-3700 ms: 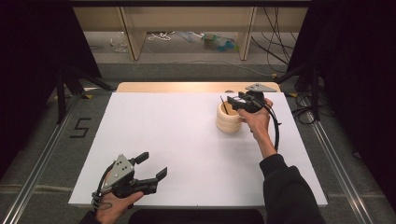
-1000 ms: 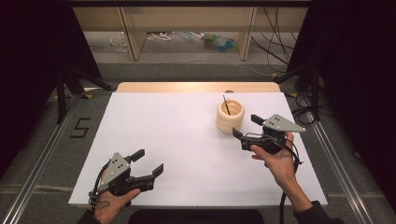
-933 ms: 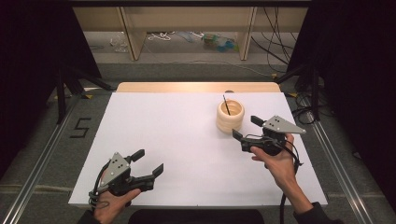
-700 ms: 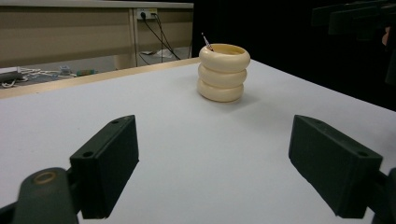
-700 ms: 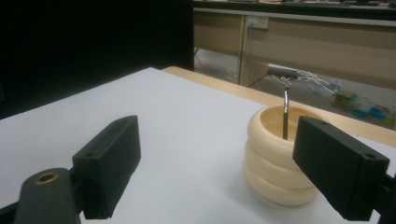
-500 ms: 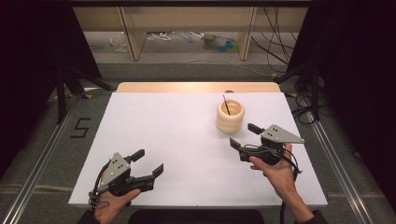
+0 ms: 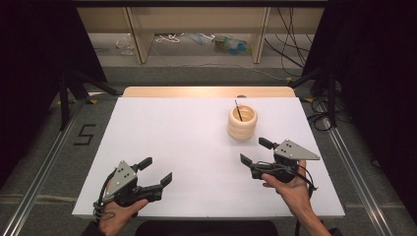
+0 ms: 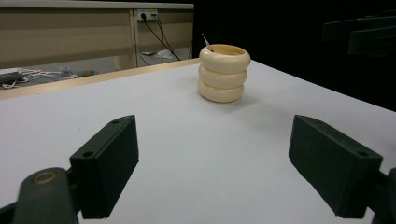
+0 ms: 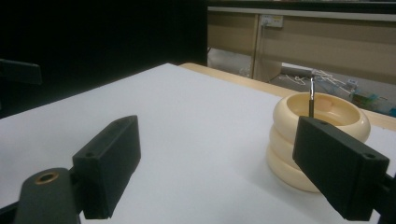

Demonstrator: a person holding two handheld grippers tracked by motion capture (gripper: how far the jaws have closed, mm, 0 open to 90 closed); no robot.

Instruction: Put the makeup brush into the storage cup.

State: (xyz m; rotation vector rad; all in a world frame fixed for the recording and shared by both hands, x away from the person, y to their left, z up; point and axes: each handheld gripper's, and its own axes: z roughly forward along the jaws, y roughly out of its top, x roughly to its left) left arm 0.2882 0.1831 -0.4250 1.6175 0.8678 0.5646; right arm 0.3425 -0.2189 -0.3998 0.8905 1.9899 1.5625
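A cream ribbed holder [image 7: 242, 122] made of three stacked rings stands on the white table [image 7: 187, 132], right of centre. A thin dark pen [image 7: 238, 110] leans inside it, its tip above the rim. My right gripper [image 7: 255, 152] is held open just in front of the holder, a little to its right, with nothing between its jaws. My left gripper [image 7: 157, 170] rests open near the table's front left edge, also empty. The holder [image 8: 223, 73] stands far ahead in the left gripper view, and the holder [image 9: 314, 139] is close at right in the right gripper view, with the pen [image 9: 311, 97] upright in it.
A wooden strip [image 7: 206, 92] borders the table's far edge. Beyond it stand wooden shelf legs [image 7: 137, 34] and loose cables [image 7: 295, 44] on the floor. Metal rails [image 7: 39, 172] run along both sides of the table.
My right gripper has drawn back from the holder toward the front edge, open and empty, leaving the pen in the holder. The left gripper has stayed in place.
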